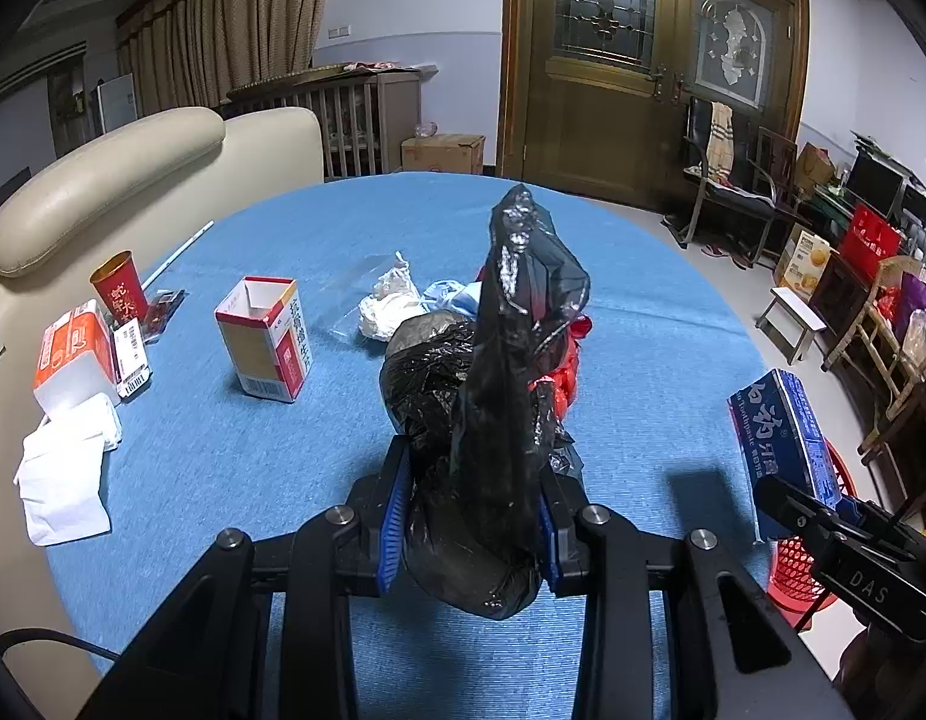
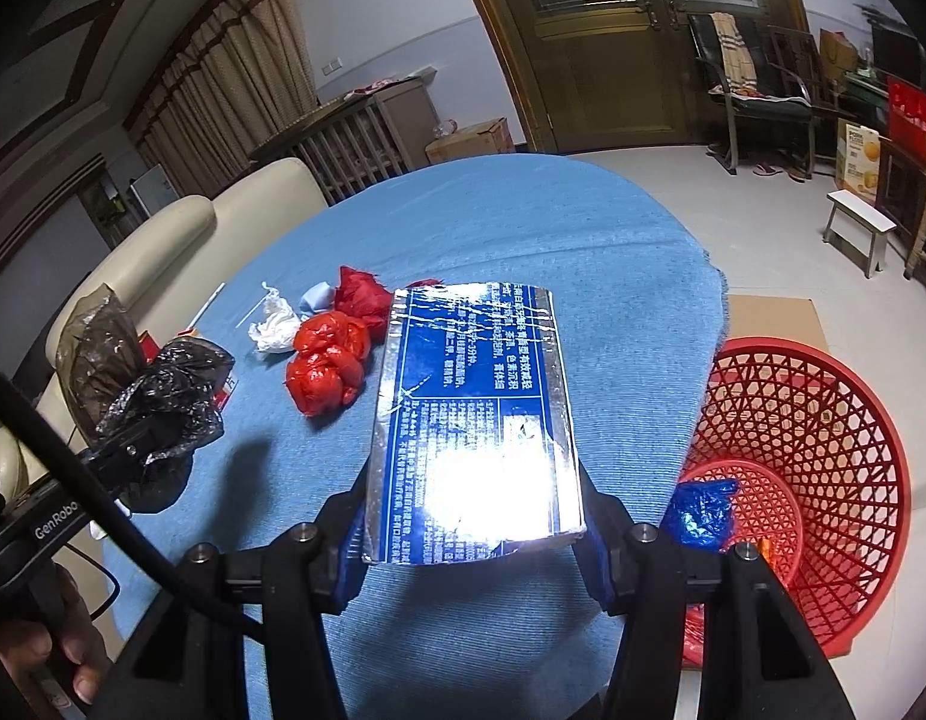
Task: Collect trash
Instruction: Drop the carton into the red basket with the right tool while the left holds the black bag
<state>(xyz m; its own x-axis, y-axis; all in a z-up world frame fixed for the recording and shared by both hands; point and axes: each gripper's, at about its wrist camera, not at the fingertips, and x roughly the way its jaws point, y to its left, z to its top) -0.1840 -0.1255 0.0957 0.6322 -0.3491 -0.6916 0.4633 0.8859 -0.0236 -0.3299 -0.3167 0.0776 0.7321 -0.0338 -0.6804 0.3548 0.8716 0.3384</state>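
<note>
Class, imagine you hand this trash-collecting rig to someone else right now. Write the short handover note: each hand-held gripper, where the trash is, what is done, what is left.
Left hand-held gripper: shut on a black plastic bag, lifted above the blue table.
Right hand-held gripper: shut on a blue-and-silver toothpaste box, held over the table edge beside the red basket.
Done: a blue wrapper lies in the basket.
Left: drop both held items in, then the red bags, white tissue wad, open carton, red cup.

Cream sofa (image 1: pixel 103 180) beside table; wooden door (image 1: pixel 631 60); white stool (image 2: pixel 859 228).
</note>
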